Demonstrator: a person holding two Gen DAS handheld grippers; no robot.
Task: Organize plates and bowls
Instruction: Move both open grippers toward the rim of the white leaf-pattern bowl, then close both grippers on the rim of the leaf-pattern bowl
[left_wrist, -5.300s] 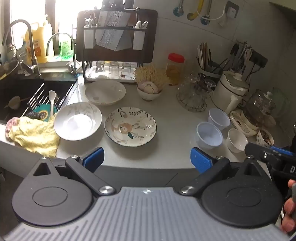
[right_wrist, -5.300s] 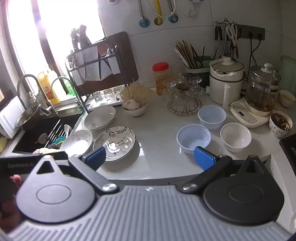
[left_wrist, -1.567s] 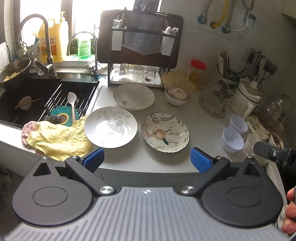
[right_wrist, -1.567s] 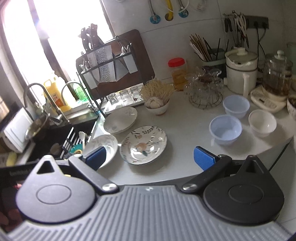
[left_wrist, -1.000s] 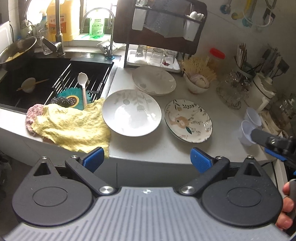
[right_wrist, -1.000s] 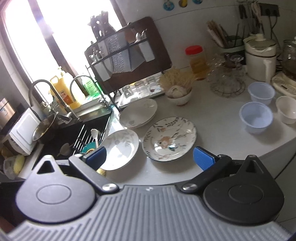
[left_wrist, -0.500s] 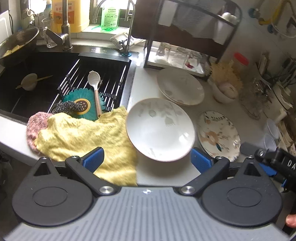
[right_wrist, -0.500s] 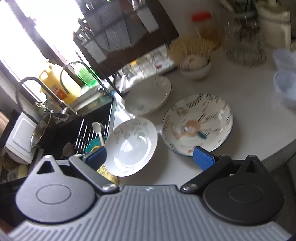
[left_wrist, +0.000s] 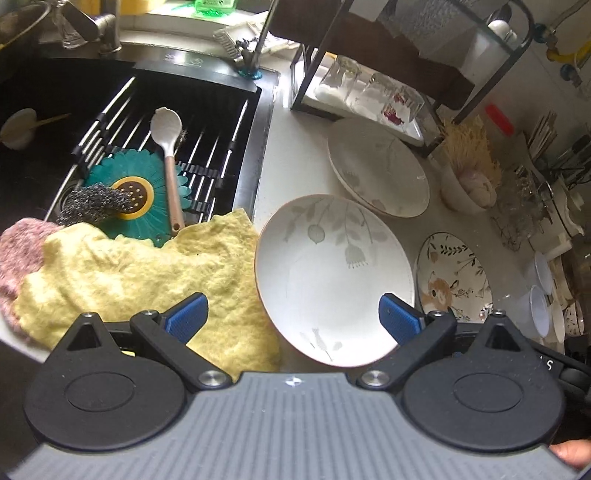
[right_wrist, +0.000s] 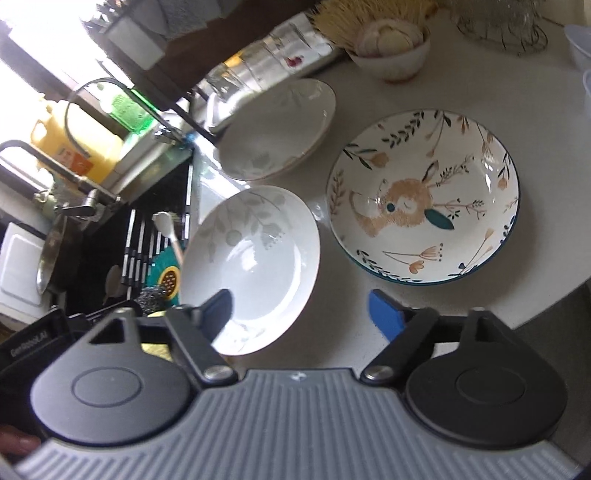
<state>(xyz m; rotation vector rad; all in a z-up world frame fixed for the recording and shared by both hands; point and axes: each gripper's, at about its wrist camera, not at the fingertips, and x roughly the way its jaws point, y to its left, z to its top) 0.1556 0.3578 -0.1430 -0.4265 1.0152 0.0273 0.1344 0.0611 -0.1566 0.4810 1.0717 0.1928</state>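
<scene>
A white leaf-print plate (left_wrist: 332, 277) lies near the counter's front edge, beside the sink; it also shows in the right wrist view (right_wrist: 255, 266). Behind it sits a second white plate (left_wrist: 376, 170) (right_wrist: 277, 129). To the right is a rabbit-print plate (left_wrist: 454, 277) (right_wrist: 424, 195). Small pale bowls (left_wrist: 543, 295) stand at the far right. My left gripper (left_wrist: 291, 317) is open, just above the near rim of the leaf plate. My right gripper (right_wrist: 299, 310) is open, its left finger over the leaf plate, its right finger over bare counter.
A yellow cloth (left_wrist: 147, 273) lies left of the leaf plate over the sink edge. The black sink (left_wrist: 129, 122) holds a rack, a spoon and a scrubber. A dish rack with glasses (left_wrist: 369, 92) and a bowl of garlic (left_wrist: 469, 184) stand behind.
Both grippers have moved down and left, closer to the white leaf plate. The plates have not moved. Both grippers stay open.
</scene>
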